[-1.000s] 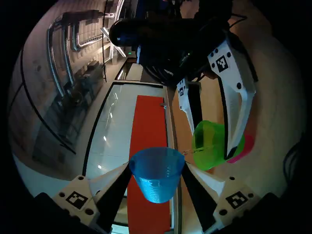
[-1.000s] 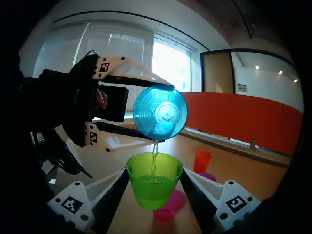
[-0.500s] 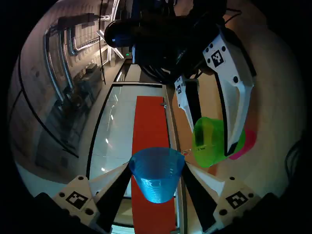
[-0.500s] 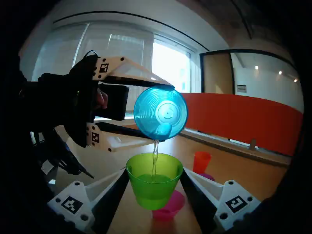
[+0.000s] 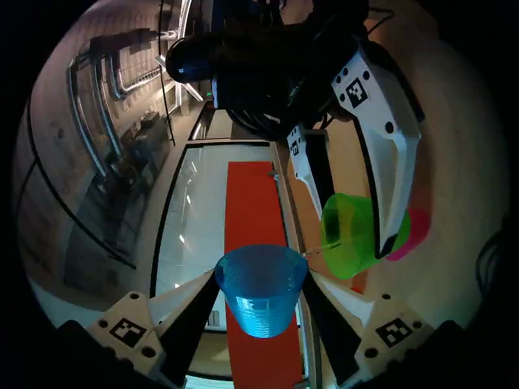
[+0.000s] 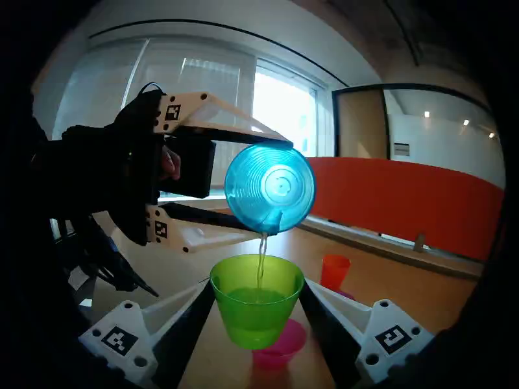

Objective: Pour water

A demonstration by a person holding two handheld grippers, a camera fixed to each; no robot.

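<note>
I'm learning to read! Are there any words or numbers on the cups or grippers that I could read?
No words or numbers can be read here.
Left gripper, right gripper: square black-and-white patterns, no letters.
Blue cup: faint marks, too blurred.
Green cup: none.
Wall sign: too small.

Strong daylight is admitted through the window [image 6: 285,110] in the right gripper view, and its pane is blown out to white. The blue cup [image 6: 270,188] and green cup [image 6: 256,316] are lit from behind and glow translucent, while the hand [image 6: 123,175] is lost in deep shadow. The left gripper view is rendered dimmer, with small glints caught on the glass panel [image 5: 191,214]. Straight lines are bowed toward the edges of both views
</note>
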